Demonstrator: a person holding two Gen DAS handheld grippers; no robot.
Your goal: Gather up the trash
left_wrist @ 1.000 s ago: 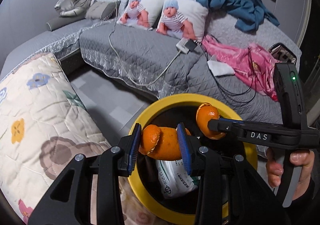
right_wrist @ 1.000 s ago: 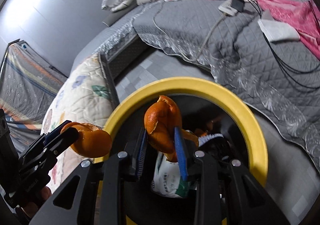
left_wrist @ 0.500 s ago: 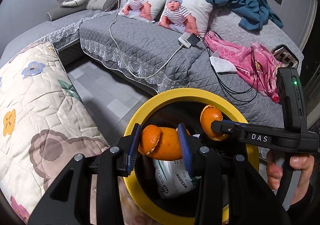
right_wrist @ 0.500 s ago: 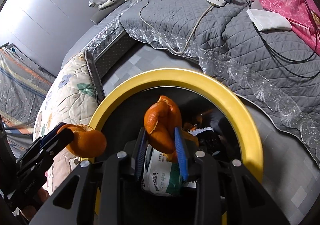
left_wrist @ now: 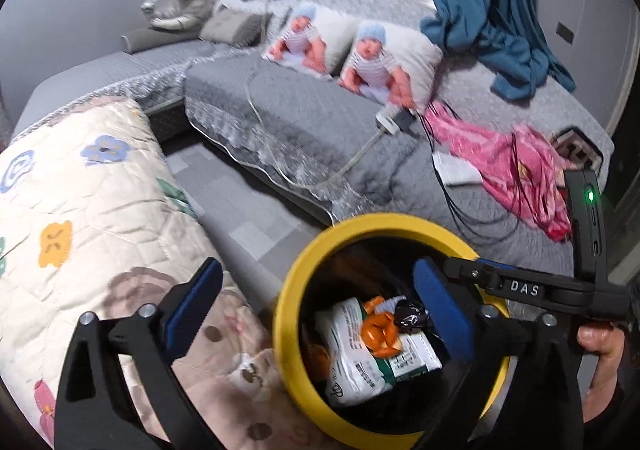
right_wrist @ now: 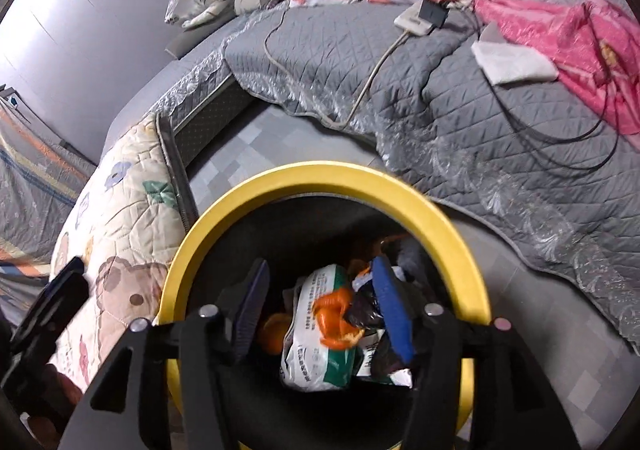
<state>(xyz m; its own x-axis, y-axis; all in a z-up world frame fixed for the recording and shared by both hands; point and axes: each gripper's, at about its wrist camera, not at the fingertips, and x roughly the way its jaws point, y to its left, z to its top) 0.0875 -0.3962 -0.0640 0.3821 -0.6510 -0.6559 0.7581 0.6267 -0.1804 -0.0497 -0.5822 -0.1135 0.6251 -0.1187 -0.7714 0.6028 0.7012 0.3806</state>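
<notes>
Now two orange peels (right_wrist: 334, 316) inside one yellow bin (right_wrist: 320, 179), both hand-held grippers (left_wrist: 320, 302) (right_wrist: 320, 302) spread empty.

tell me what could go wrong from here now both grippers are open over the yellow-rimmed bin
1. The right gripper hangs low inside the yellow-rimmed black bin; lifting out carelessly could catch the rim and tip it.
2. The open left gripper straddles the rim beside the floral quilt, so a finger could snag the fabric.
3. Orange peel lies loose on the white-and-green plastic packet and could stick to a finger.
</notes>
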